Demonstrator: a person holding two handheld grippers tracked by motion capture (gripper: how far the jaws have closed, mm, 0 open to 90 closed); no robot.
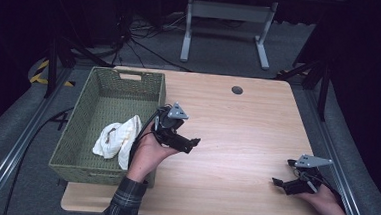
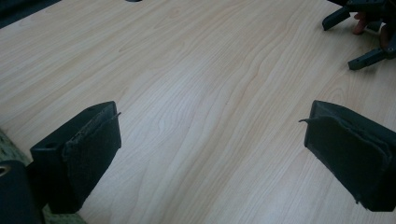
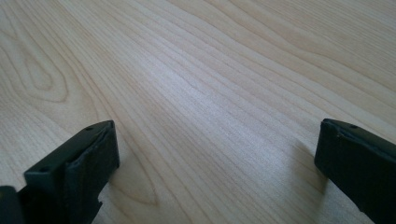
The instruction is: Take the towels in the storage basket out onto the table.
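Wooden table (image 1: 237, 130): one basket (image 1: 76, 145), one cloth (image 1: 118, 140), two grippers, left (image 1: 188, 145) and right (image 1: 280, 177).

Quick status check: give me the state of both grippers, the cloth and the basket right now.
left gripper: open, empty, beside the basket.
right gripper: open, empty, low over the table.
white cloth: crumpled, lying inside the basket.
green woven basket: upright on the table's left edge, holding the cloth.

no readable text, label, brand or number is found on anything in these views, near either claw.
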